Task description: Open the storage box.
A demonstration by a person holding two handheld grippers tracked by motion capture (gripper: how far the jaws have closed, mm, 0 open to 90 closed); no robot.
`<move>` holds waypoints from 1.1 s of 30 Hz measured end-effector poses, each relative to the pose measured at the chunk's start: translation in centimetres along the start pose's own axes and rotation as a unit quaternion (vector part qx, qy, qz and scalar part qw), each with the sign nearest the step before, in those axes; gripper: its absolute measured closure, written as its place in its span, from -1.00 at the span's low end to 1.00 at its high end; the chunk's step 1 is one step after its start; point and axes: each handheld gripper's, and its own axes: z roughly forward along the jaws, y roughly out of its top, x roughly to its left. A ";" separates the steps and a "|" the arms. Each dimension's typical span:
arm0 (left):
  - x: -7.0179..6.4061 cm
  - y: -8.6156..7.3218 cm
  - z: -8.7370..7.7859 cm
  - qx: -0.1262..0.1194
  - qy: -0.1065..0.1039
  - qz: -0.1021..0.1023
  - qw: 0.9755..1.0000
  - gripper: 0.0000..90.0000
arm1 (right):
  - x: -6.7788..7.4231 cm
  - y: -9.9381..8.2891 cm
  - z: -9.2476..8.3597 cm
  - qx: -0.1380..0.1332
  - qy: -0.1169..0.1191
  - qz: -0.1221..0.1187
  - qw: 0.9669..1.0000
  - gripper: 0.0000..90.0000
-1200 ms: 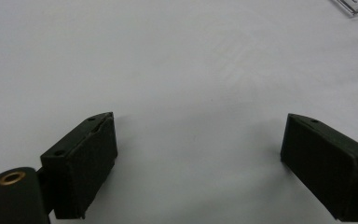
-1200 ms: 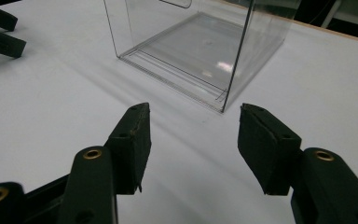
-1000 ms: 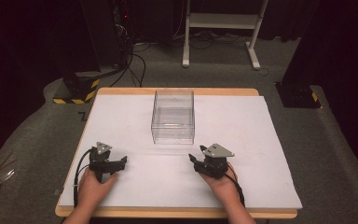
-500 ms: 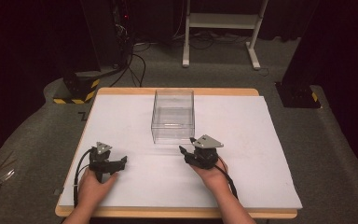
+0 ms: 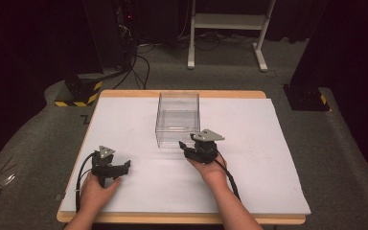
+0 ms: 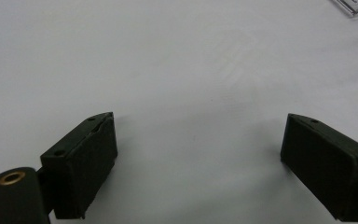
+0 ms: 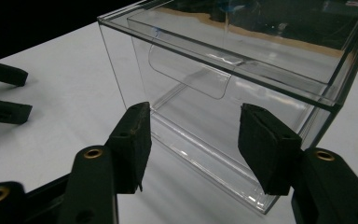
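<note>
A wooden table [image 5: 182, 94] stands on grey carpet, its top almost wholly covered by a white sheet [image 5: 268, 158], with bare wood showing along the far and near edges. 1 clear plastic box [image 5: 177, 119] sits on the sheet near the middle of the far half, open at the top and see-through. The left gripper [image 5: 123, 166] rests on the sheet toward the near left, well apart from the box.
</note>
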 end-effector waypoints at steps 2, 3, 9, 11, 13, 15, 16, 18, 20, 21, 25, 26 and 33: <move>0.0 0.0 0.0 0.000 0.000 0.000 1.000 -0.76 | 0.0 0.1 0.1 0.002 0.001 0.002 1.000 -0.04; 0.0 0.0 0.0 0.000 0.000 0.000 1.000 -0.76 | 0.0 0.2 0.3 0.004 0.001 -0.001 1.000 -0.05; 0.0 0.0 0.0 0.000 0.000 0.000 1.000 -0.76 | 0.1 0.5 0.9 0.002 0.003 0.002 1.000 -0.07; 0.0 0.0 0.0 0.000 0.000 0.000 1.000 -0.76 | 0.0 0.5 1.1 0.000 0.003 0.002 1.000 -0.07; 0.0 0.0 0.0 0.000 0.000 0.000 1.000 -0.76 | -0.3 0.5 1.4 -0.001 0.006 0.005 1.000 -0.06; 0.0 0.0 0.0 0.000 0.000 0.000 1.000 -0.76 | -0.3 0.4 1.4 -0.001 0.006 0.005 1.000 -0.06; 0.0 0.0 0.0 0.000 0.000 0.000 1.000 -0.76 | -0.4 0.4 1.5 -0.002 0.007 0.004 1.000 -0.05; 0.0 0.0 0.0 0.000 0.000 0.000 1.000 -0.76 | -0.5 0.4 1.6 -0.003 0.008 0.006 1.000 -0.02; 0.0 0.0 0.0 0.000 0.000 0.000 1.000 -0.76 | -0.7 0.4 1.7 -0.004 0.010 0.009 1.000 0.00; 0.0 0.0 0.0 0.000 0.000 0.000 1.000 -0.76 | -0.7 0.4 1.8 -0.005 0.012 0.010 1.000 0.04; 0.0 0.0 0.0 0.001 0.000 0.001 1.000 -0.76 | -0.7 0.5 2.0 -0.010 0.019 0.005 1.000 0.13; 0.0 0.0 0.0 0.001 0.000 0.001 1.000 -0.76 | -0.7 0.6 2.1 -0.010 0.020 0.005 1.000 0.16; 0.0 0.0 0.0 0.001 0.001 0.001 1.000 -0.76 | -0.8 0.7 2.4 -0.018 0.030 0.004 0.999 0.30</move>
